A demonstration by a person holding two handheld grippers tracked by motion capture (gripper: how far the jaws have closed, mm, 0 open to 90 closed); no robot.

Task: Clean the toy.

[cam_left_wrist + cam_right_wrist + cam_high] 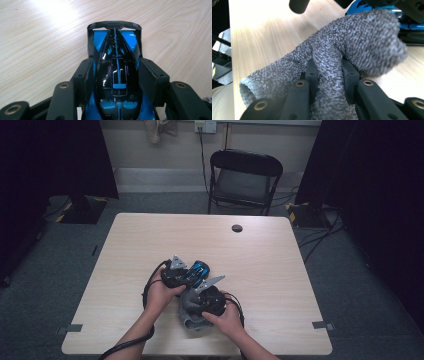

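**A:** Two things are held over the wooden table (260,250). What is gripped, and where?

**B:** A grey knitted cloth (352,42) is pinched at its bunched middle by the right gripper (329,67), jaws closed tight, the loose end hanging forward of the jaws. A blue and black toy race car (116,72) is clamped across its cockpit by the left gripper (116,75), jaws about half open, rear wing pointing away beyond the jaws.

**A:** What could go wrong?

**B:** The glossy body could be squeezed out sideways if the cloth is rubbed hard against it. The thin rear wing could be snagged by the knit and bent.
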